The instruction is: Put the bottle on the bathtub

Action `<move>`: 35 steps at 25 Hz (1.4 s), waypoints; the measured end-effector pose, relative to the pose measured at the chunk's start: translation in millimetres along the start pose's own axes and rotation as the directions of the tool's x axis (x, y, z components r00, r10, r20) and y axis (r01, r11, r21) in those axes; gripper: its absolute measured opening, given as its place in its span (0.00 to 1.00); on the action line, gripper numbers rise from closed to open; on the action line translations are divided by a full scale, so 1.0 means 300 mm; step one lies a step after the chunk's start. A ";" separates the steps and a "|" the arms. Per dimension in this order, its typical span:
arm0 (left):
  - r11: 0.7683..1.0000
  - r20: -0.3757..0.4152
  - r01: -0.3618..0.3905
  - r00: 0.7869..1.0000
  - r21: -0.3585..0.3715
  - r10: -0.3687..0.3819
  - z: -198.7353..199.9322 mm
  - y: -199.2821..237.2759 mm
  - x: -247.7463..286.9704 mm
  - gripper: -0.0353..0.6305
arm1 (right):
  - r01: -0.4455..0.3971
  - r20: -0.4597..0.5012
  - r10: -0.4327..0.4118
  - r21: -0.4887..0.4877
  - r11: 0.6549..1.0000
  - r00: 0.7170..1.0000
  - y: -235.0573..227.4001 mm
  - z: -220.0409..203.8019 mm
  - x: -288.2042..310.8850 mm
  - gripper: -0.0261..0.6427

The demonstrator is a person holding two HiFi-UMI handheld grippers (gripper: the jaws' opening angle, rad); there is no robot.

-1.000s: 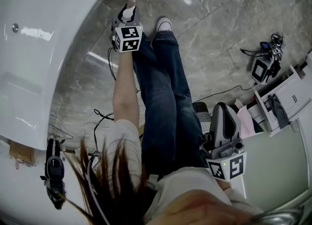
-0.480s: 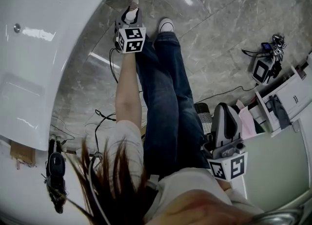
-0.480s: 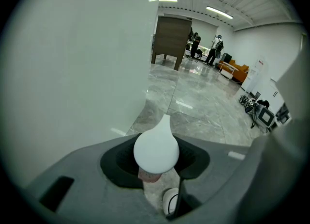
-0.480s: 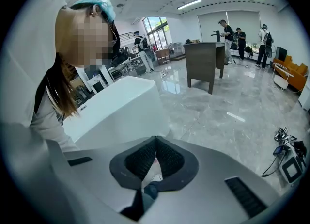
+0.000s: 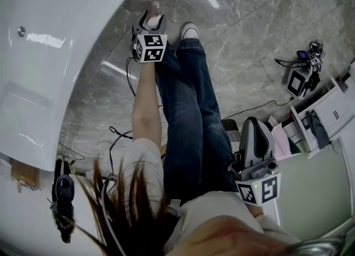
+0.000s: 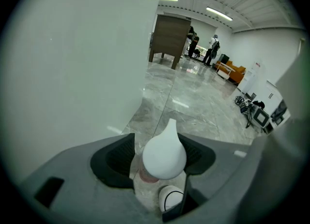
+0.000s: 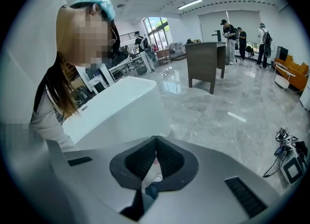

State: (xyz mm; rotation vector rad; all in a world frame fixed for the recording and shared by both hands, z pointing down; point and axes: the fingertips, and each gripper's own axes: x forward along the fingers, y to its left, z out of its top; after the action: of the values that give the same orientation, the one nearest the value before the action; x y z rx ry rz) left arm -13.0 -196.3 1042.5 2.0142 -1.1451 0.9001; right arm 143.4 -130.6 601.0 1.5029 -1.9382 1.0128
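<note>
Just opened the left tool (image 5: 151, 23), bottle (image 6: 160, 162) loose between the pads (image 6: 118, 157); right tool (image 7: 155, 143) pinched together, empty. Likely light, slick plastic: grip the body below the cap (image 6: 167, 145).

The head view looks steeply down past the person's legs onto the marble floor (image 5: 249, 55), with the bathtub (image 5: 50, 55) at upper left. Both gripper views sit low and face outward across that floor, the left one close beside the bathtub's wall. Both catch the brown cabinet (image 6: 169, 39) and the orange sofa (image 6: 233, 71) far off.
</note>
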 end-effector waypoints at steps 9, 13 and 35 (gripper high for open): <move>1.000 -0.022 -0.006 1.000 -0.025 0.006 -0.019 -0.010 -0.066 0.44 | -0.029 0.017 0.029 -0.005 1.000 0.999 0.024 0.029 -0.016 0.06; 0.999 -0.013 -0.020 1.000 -0.041 0.019 0.008 -0.020 -0.124 0.44 | -0.053 0.024 0.054 -0.009 0.999 0.998 0.032 0.041 -0.031 0.06; 0.994 0.272 -0.065 0.958 -0.086 0.087 0.519 -0.080 -0.570 0.08 | -0.132 0.143 0.143 -0.085 0.988 0.979 0.066 0.243 -0.231 0.06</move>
State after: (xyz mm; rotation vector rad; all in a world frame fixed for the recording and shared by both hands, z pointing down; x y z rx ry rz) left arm -19.3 -233.3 813.1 2.0901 -1.3947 0.6130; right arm 148.4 -144.2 499.6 1.4559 -2.1858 0.8953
